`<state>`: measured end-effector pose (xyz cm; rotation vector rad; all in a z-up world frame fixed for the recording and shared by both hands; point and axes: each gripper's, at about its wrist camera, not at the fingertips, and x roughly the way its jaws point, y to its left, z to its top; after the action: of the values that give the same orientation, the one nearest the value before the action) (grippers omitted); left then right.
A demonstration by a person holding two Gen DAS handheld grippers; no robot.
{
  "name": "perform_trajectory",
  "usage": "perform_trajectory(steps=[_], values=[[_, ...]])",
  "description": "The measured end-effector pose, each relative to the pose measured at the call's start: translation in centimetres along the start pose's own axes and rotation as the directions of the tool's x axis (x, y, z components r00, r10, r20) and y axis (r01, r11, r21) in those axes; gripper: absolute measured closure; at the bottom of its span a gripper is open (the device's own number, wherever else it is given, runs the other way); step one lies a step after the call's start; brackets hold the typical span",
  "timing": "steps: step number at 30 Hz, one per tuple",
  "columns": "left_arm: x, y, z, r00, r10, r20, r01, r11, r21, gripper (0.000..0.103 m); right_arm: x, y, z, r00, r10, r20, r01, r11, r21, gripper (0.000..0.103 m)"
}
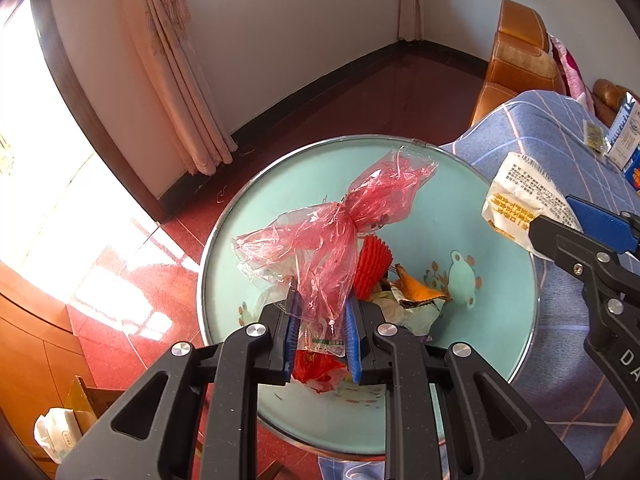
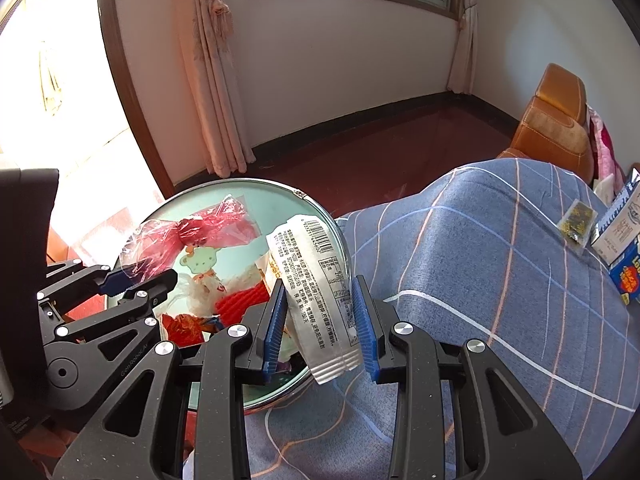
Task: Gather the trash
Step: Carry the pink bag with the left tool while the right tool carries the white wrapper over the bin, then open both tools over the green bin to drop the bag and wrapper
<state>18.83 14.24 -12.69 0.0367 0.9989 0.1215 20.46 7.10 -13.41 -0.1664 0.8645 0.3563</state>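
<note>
My left gripper (image 1: 320, 332) pinches red crinkled plastic wrapper (image 1: 340, 224), half clear, twisted in middle, over round mint basin (image 1: 500, 248). My right gripper (image 2: 320, 328) pinches one white snack packet (image 2: 316, 292) (black print, barcode at top) above basin rim. In basin: one red ribbed piece (image 1: 372, 266), one orange wrapper (image 1: 416, 288), some pale scraps. Two cartons (image 2: 620, 248) on blue checked cloth (image 2: 480, 280).

Blown-out daylight at left, fisheye-warped edges
</note>
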Motion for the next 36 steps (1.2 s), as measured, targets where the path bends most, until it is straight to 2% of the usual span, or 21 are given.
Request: perform_trajectory(steps=[4, 8, 11, 14, 17, 25, 26, 27, 28, 31, 34, 36], values=[[0.7, 0.5, 0.3, 1.000, 0.003, -0.019, -0.003, 1.000, -0.011, 0.077, 0.4, 0.1, 0.2, 1.000, 0.000, -0.008, 0.000, 1.000, 0.002, 0.069], [0.3, 0.7, 0.5, 1.000, 0.005, -0.003, -0.005, 1.000, -0.015, 0.048, 0.7, 0.0, 0.4, 1.000, -0.001, -0.014, 0.001, 1.000, 0.004, 0.069], [-0.6, 0.9, 0.7, 1.000, 0.007, 0.022, -0.006, 1.000, -0.015, 0.037, 0.8, -0.1, 0.6, 1.000, 0.004, -0.016, -0.004, 1.000, 0.009, 0.069], [-1.5, 1.5, 0.6, 0.998, 0.018, 0.057, -0.017, 1.000, -0.013, 0.033, 0.8, -0.1, 0.7, 1.000, 0.004, -0.014, -0.004, 1.000, 0.009, 0.069], [-2.5, 2.2, 0.4, 0.995, 0.058, 0.081, -0.056, 0.998, -0.028, 0.028, 0.9, 0.0, 0.9, 1.000, 0.014, -0.017, -0.014, 1.000, 0.011, 0.068], [-3.6, 5.2, -0.7, 0.990, 0.121, 0.069, -0.114, 0.989, -0.094, 0.028, 2.5, 1.6, 1.5, 0.998, 0.059, -0.012, -0.058, 0.998, 0.006, 0.065], [-3.7, 5.4, -0.9, 0.990, 0.125, 0.064, -0.118, 0.988, -0.101, 0.028, 2.8, 1.6, 1.6, 0.998, 0.063, -0.008, -0.063, 0.998, 0.010, 0.060], [-3.7, 5.6, -1.0, 0.990, 0.130, 0.060, -0.123, 0.987, -0.106, 0.028, 3.2, 1.7, 1.7, 0.998, 0.068, -0.014, -0.068, 0.998, 0.015, 0.050], [-3.8, 5.7, -1.1, 0.989, 0.136, 0.057, -0.129, 0.986, -0.109, 0.028, 3.4, 1.6, 1.7, 0.997, 0.078, -0.019, -0.078, 0.997, 0.025, 0.047], [-4.3, 5.8, -1.4, 0.987, 0.151, 0.063, -0.143, 0.983, -0.118, 0.028, 2.8, 1.3, 1.6, 0.995, 0.104, -0.001, -0.104, 0.992, 0.065, 0.046], [-4.8, 5.7, -1.5, 0.983, 0.167, 0.077, -0.157, 0.979, -0.127, 0.025, 1.3, 0.8, 1.5, 0.995, 0.092, 0.032, -0.095, 0.992, 0.088, 0.044], [-5.3, 5.3, -1.5, 0.978, 0.184, 0.095, -0.172, 0.977, -0.128, 0.021, 0.0, 0.2, 1.1, 0.995, 0.082, 0.060, -0.088, 0.989, 0.121, 0.036]])
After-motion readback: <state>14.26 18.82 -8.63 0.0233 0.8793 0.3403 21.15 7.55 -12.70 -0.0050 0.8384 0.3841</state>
